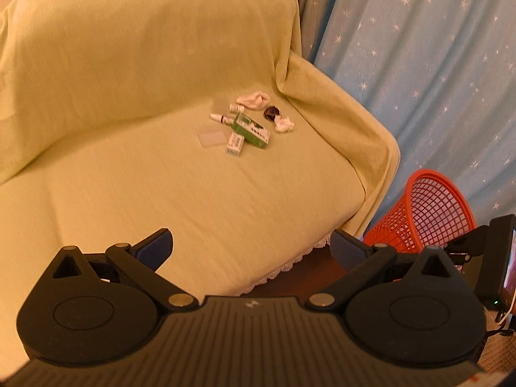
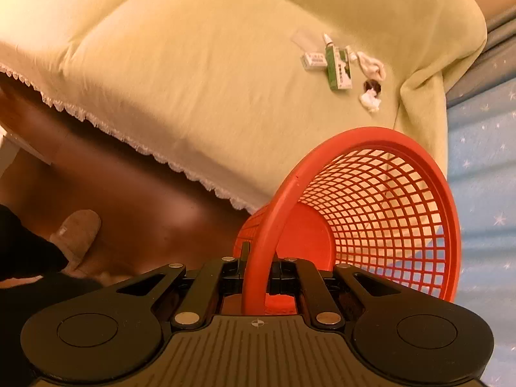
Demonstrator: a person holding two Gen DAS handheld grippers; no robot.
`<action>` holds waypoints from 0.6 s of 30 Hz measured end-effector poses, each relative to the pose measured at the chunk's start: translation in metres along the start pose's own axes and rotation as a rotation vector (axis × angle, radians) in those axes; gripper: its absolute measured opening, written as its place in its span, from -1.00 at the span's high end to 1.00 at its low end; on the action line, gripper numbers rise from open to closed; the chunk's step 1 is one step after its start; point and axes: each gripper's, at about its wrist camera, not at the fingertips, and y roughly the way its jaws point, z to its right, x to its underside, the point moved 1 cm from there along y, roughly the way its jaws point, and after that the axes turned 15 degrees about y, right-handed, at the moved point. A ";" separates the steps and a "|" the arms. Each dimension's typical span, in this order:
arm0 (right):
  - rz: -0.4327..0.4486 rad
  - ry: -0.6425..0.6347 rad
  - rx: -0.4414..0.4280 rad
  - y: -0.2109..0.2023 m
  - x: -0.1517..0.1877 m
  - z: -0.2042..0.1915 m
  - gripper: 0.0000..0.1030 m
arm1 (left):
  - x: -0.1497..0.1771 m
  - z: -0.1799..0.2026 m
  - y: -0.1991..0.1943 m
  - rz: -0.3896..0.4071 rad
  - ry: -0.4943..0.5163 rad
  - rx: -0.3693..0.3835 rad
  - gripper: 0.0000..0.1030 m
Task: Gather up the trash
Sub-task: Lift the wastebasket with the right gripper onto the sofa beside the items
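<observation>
Sofa (image 1: 161, 161) w/ trash pile (image 1: 248, 125) is waiting while right gripper (image 2: 258, 274) is clamping red basket (image 2: 371, 209) rim, left gripper (image 1: 251, 248) gaping empty; next: bringing basket beside pile.

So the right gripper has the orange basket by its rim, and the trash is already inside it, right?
Not quite. The right gripper does clamp the orange basket by its rim, but the right wrist view shows it empty; the trash lies on the sofa.
</observation>
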 end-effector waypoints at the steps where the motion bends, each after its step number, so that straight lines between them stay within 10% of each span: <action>1: 0.002 -0.011 0.004 -0.002 -0.001 -0.001 0.94 | -0.003 -0.003 -0.003 0.010 0.005 -0.005 -0.98; 18: 0.005 -0.115 -0.073 0.064 -0.077 0.070 0.94 | -0.064 -0.048 0.033 0.040 -0.105 -0.098 -0.98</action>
